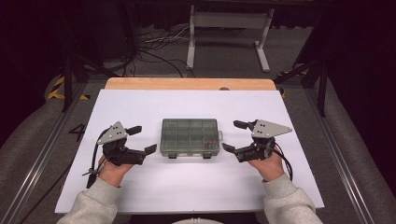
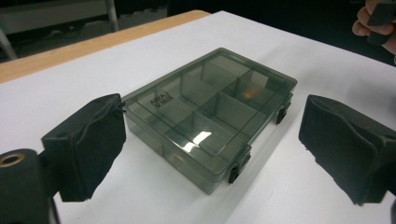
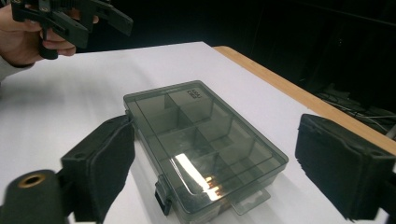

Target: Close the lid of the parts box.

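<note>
Black foam-padded jaws rise at the bottom of both gripper views, and between each pair I see the smoky grey translucent plastic compartment box [image 2: 210,121] with nothing in the way.

Largest around me is the white tabletop [image 1: 187,186], with a strip of light wood [image 1: 187,84] along its far edge. Beyond that are the grey floor, a tangle of dark cables [image 1: 159,46] and a white metal frame [image 1: 229,28]. None of this stands between my grippers and the box.

Near the middle of the tabletop the box lies flat with its lid shut, two dark latches [image 1: 189,155] on the side facing me and a small hanging tab on its right end. Dividers split it into several cells. One cell towards the right front holds something small with an orange-brown glint [image 3: 212,184]; I cannot tell what it is. The other cells look bare through the lid.

My left gripper [image 1: 142,139] sits just left of the box, jaws spread wide and holding nothing. My right gripper [image 1: 234,136] sits just right of it, also wide and empty. Neither touches the box.
</note>
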Demonstrator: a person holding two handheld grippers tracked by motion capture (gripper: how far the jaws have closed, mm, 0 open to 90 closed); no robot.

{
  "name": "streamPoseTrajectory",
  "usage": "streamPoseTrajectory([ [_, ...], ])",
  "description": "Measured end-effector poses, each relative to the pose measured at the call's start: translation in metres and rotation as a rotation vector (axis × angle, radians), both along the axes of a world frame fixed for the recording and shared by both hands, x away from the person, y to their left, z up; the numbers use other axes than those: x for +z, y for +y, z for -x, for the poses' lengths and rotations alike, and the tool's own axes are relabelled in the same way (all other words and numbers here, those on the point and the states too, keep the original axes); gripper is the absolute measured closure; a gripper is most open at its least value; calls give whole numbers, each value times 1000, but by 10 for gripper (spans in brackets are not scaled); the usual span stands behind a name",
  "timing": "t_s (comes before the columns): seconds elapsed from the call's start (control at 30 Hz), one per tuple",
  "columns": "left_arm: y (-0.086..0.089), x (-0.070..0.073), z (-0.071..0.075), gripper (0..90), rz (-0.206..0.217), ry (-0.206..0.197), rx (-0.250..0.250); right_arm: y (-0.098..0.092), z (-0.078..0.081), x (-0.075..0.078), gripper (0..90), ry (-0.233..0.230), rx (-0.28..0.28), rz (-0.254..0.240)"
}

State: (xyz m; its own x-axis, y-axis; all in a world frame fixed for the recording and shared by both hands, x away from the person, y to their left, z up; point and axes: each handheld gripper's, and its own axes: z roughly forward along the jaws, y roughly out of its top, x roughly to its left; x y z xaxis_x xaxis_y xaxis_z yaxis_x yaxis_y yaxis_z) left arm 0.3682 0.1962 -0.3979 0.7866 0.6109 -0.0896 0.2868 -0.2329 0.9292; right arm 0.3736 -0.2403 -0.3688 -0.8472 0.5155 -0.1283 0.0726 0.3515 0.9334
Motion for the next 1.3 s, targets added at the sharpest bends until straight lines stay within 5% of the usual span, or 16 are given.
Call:
streamPoseTrajectory([
  [0.47, 35, 0, 23, 28, 54, -46, 65, -30, 14, 2, 21, -24, -40, -31],
  [0.77, 50, -9, 33, 21, 73, -81, 60, -49, 23, -5, 6, -32, -67, -55],
  [1.03, 63, -25, 35, 17, 118, -61, 91, -64, 32, -20, 4, -56, -96, -67],
  [1.3, 66, -38, 36, 17, 107, -81, 133, -74, 37, -38, 0, -45, -144, -74],
])
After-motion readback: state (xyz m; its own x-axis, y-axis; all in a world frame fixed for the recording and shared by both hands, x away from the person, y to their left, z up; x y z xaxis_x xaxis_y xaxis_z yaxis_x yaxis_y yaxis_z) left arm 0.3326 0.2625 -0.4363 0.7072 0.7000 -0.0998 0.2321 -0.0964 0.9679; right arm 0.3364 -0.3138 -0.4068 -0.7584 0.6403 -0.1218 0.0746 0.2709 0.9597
